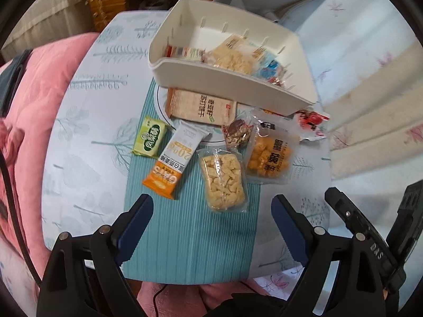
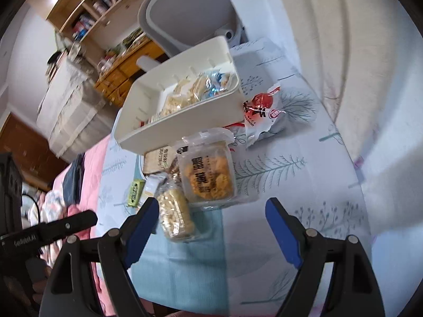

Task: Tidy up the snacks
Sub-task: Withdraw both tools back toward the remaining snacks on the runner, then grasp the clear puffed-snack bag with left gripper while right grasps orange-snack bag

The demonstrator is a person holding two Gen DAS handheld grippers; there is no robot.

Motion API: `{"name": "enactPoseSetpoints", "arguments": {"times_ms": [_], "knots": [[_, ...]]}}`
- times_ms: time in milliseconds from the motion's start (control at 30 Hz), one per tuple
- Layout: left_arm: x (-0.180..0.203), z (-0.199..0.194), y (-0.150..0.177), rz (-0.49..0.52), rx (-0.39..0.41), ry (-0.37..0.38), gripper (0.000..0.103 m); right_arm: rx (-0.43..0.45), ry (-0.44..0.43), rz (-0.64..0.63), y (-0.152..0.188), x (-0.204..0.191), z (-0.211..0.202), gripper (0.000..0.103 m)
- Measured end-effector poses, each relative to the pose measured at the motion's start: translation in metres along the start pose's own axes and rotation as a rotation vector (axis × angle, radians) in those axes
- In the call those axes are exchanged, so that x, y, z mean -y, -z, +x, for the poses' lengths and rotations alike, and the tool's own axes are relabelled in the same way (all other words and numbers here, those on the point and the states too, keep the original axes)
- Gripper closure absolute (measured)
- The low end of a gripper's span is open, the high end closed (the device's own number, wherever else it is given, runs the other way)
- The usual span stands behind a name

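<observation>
Right gripper (image 2: 212, 212): jaws spread wide, nothing between, above teal mat (image 2: 182, 269). White bin (image 2: 148, 134): held clear and blue snack packets. Orange puff pack (image 2: 208, 177): just before bin, touching pale puff pack (image 2: 175, 216). Red-white wrapper (image 2: 260, 111): right of bin. Green packet (image 2: 136, 192): left of packs.

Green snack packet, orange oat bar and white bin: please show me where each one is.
Green snack packet (image 1: 150, 140), left wrist view, middle of its printed face.
Orange oat bar (image 1: 173, 162), left wrist view, middle of the wrapper.
White bin (image 1: 224, 83), left wrist view, near wall.
</observation>
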State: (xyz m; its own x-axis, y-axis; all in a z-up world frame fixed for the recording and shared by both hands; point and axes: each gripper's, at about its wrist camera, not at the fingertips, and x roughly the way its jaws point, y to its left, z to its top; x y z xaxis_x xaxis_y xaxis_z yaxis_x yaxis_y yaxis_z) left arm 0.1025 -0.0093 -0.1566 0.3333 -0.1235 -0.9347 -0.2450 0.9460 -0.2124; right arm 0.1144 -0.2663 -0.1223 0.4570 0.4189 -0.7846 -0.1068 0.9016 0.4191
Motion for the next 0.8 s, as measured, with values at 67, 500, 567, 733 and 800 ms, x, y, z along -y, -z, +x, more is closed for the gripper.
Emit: {"name": "enactPoseSetpoints", "arguments": {"times_ms": [67, 500, 567, 733, 800], "knots": [[0.004, 0.011, -0.002, -0.031, -0.021, -0.024, 0.013, -0.028, -0.020, -0.038, -0.006, 0.007, 0.009, 0.020], [0.017, 0.099, -0.012, -0.223, -0.186, -0.189, 0.013, -0.161, -0.211, -0.188, -0.027, 0.039, 0.076, 0.020], [0.017, 0.108, -0.012, -0.241, -0.206, -0.211, 0.013, -0.184, -0.236, -0.171, -0.029, 0.044, 0.088, 0.021], [0.015, 0.132, -0.011, -0.297, -0.233, -0.237, 0.013, -0.210, -0.286, -0.155, -0.039, 0.049, 0.110, 0.028], [0.015, 0.139, -0.011, -0.308, -0.233, -0.243, 0.013, -0.220, -0.310, -0.158, -0.041, 0.048, 0.116, 0.029]]}}
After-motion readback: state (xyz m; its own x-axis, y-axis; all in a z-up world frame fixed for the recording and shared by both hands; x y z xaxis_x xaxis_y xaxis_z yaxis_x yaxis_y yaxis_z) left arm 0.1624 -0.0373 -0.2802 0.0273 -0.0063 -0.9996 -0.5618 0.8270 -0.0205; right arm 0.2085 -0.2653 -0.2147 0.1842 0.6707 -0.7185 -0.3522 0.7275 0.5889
